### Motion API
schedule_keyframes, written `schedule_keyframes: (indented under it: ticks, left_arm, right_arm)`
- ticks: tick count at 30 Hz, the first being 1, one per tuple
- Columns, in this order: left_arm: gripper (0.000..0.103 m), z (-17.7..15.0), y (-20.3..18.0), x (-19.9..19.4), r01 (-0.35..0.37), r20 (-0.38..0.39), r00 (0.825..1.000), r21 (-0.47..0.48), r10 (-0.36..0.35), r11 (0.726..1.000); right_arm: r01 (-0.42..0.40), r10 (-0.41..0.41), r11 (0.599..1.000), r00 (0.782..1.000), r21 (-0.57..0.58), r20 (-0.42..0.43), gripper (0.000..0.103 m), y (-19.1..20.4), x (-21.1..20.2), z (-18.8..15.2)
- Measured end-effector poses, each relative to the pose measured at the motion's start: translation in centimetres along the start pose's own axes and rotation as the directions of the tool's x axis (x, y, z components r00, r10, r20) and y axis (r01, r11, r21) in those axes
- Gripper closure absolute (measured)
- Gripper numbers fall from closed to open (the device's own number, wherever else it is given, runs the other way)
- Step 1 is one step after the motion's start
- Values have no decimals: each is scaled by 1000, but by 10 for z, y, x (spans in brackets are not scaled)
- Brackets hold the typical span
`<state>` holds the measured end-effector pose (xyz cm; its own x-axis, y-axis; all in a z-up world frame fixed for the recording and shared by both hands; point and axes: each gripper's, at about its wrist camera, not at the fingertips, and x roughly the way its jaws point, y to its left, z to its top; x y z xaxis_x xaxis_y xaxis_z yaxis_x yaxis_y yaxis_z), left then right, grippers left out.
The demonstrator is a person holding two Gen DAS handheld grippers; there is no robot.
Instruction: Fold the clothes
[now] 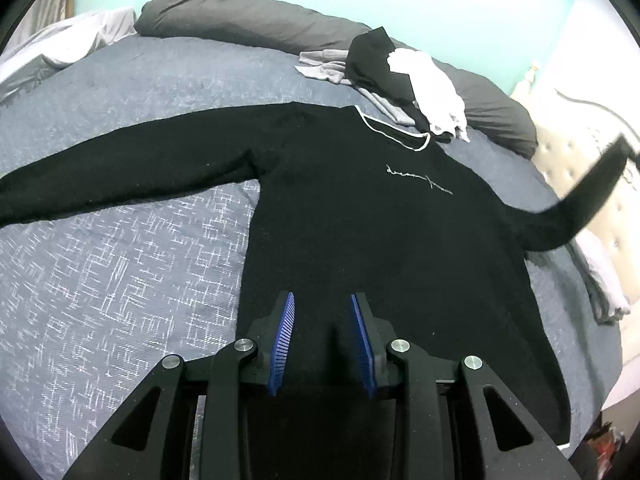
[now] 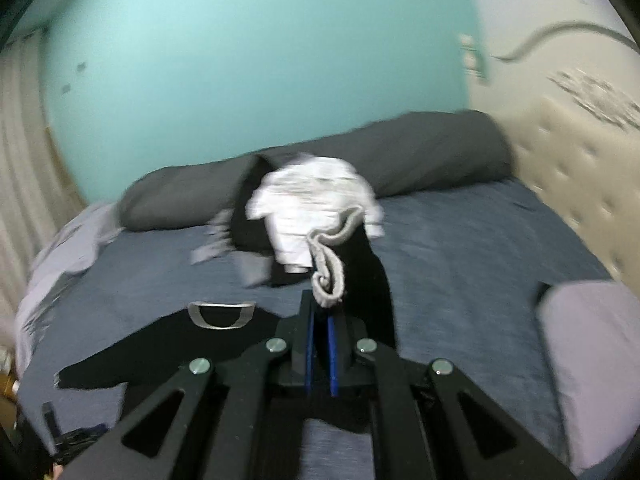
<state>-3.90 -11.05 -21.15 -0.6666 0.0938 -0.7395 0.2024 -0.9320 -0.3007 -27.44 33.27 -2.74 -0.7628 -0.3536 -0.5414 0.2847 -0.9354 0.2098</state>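
A black sweater (image 1: 360, 220) with a white-trimmed collar (image 1: 394, 134) lies flat, front up, on the blue bedspread (image 1: 100, 260). My left gripper (image 1: 323, 296) sits low over its bottom part. The blue pads stand partly apart, and a raised fold of black fabric fills the gap between them. One sleeve (image 1: 588, 192) is lifted off the bed at the right, blurred. In the right wrist view my right gripper (image 2: 320, 304) is shut on that sleeve's pale ribbed cuff (image 2: 330, 276). The cuff curls above the tips and the black sleeve hangs beside it. The other sleeve lies stretched out to the left.
A pile of black, white and grey clothes (image 1: 400, 80) lies near the long grey pillows (image 1: 240, 20) by the teal wall. A tufted cream headboard (image 1: 580, 168) borders the bed at the right. A lilac cloth (image 2: 592, 360) lies at the right bed edge.
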Motion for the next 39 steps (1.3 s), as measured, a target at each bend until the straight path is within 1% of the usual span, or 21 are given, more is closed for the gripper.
schedule_keyframes:
  ticks: [3,5,7,9,12,14,18,21,25,26,28,31,32,33,34,35,37,39]
  left_arm:
    - [71,-2,1,-4,9,2,1000,-3,-9,1000]
    - [71,-3,4,-8,10,8,1000,-5,-10,1000]
    - [71,-2,7,-13,9,16,1000,-8,-9,1000]
    - [71,-1,12,-18,8,27,1000,-15,-8,1000]
    - [71,0,19,-25,11,39,999,-28,-10,1000]
    - [71,0,26,-28,17,42,999,-41,-15,999]
    - [71,2,40,-33,15,50,999,-66,-12,998]
    - [71,2,47,-35,16,53,998,-80,-12,997]
    - [71,3,50,-33,19,51,999,-83,-15,996]
    - [71,3,50,-33,20,50,999,-82,-16,996]
    - [71,3,50,-33,21,50,999,-79,-17,997]
    - [71,3,48,-32,21,49,999,-75,-17,997]
    - [71,3,48,-32,21,49,999,-76,-17,997]
    - [71,3,47,-32,21,49,999,-75,-17,997]
    - [71,3,47,-32,20,49,999,-74,-17,997]
    - [71,3,46,-31,20,49,999,-71,-17,997]
    - [71,3,44,-30,22,46,999,-66,-19,998]
    - [71,3,41,-29,24,42,999,-58,-22,998]
  right_arm:
    - [-112,111,993,993,-32,-25,98,55,9,-1]
    - [-188,185,980,981,-56,-60,98,93,17,-9]
    - [-275,268,959,958,-71,-99,98,130,26,-23]
    - [-349,334,933,931,-87,-149,98,166,37,-42]
    - [-444,411,890,879,-102,-240,98,219,56,-81]
    - [-493,443,864,840,-99,-312,98,247,72,-115]
    - [-525,458,849,788,-61,-411,98,273,98,-176]
    - [-533,456,845,762,-46,-460,98,285,112,-209]
    - [-527,437,849,742,-39,-508,98,292,131,-241]
    - [-525,435,850,739,-36,-515,98,289,133,-246]
    - [-527,433,849,724,-26,-536,97,290,137,-256]
    - [-533,433,846,705,-17,-562,94,292,140,-266]
    - [-534,434,845,701,-13,-566,94,292,140,-268]
    - [-535,436,845,698,-9,-569,91,292,139,-269]
    - [-536,438,844,695,-6,-570,86,291,139,-270]
    - [-536,442,844,698,-1,-563,84,289,137,-268]
    - [-535,461,845,708,20,-536,71,279,132,-260]
    - [-529,478,847,720,48,-504,63,266,127,-250]
